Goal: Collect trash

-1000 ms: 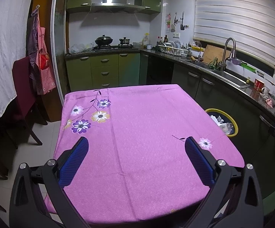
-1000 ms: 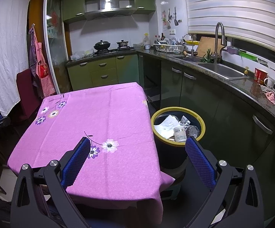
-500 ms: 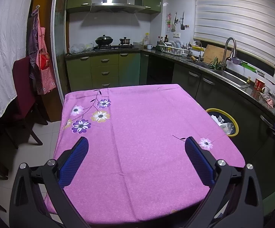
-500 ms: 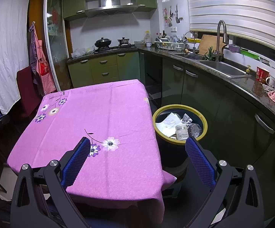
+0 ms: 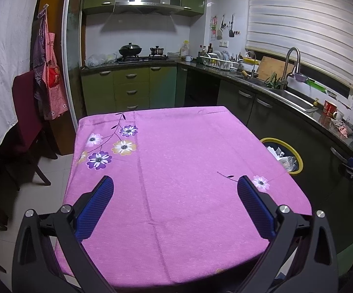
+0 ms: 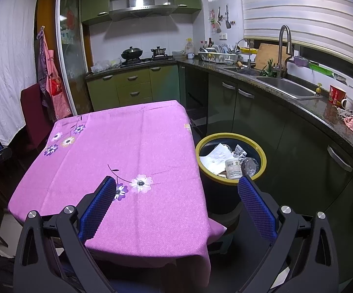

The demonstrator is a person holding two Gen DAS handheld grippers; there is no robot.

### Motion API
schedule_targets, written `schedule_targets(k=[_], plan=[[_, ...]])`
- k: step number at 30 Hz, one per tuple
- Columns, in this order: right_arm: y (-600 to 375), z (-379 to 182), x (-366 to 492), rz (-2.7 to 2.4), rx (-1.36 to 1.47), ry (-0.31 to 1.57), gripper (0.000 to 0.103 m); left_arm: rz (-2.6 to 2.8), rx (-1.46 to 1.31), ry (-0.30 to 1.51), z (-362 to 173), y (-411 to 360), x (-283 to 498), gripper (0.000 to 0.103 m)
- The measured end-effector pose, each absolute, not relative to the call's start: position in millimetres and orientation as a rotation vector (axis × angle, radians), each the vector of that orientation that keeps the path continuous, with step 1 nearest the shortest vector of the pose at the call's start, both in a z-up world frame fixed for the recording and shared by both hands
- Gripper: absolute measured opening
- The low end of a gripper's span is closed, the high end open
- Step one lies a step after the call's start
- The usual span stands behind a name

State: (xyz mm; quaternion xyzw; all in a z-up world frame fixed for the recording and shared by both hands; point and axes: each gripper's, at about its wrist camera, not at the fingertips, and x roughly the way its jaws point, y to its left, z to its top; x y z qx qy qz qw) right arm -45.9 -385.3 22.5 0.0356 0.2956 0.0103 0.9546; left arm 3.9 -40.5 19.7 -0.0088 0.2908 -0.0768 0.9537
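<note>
A dark bin with a yellow rim (image 6: 262,151) stands on the floor right of the table; in the left wrist view only part of the bin (image 5: 296,155) shows past the table edge. Inside lie crumpled white paper (image 6: 214,158), a small white bottle (image 6: 232,168) and clear plastic. My left gripper (image 5: 175,188) hangs open over the near half of the pink flowered tablecloth (image 5: 176,161), holding nothing. Over the table's near right corner my right gripper (image 6: 176,188) is open and empty too, its right finger (image 6: 254,202) just in front of the bin.
A dark red chair (image 5: 27,112) stands left of the table. Green cabinets, a stove with pots (image 5: 130,50) and a sink counter (image 6: 284,88) with cups run along the back and right. Each view catches the other gripper at its edge, beside a hand.
The right gripper has risen and drawn back a little, so the bin sits higher and more in view. The left view has hardly shifted.
</note>
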Motion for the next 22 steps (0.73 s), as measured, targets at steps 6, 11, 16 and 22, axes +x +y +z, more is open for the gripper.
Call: schedule_targets(k=[6, 11, 16, 22], plan=[[-385, 21, -44, 0.023, 0.069, 0.607, 0.098, -0.167, -0.036, 0.614, 16, -42, 7, 0.097], [-385, 20, -44, 0.023, 0.07, 0.608, 0.098, -0.175, -0.045, 0.607, 14, -42, 8, 0.097], [-386, 17, -39, 0.024, 0.073, 0.613, 0.098, -0.161, -0.02, 0.637, 11, -43, 14, 0.097], [-385, 11, -17, 0.043, 0.058, 0.638, 0.098, -0.122, -0.029, 0.693, 0, -29, 43, 0.097]])
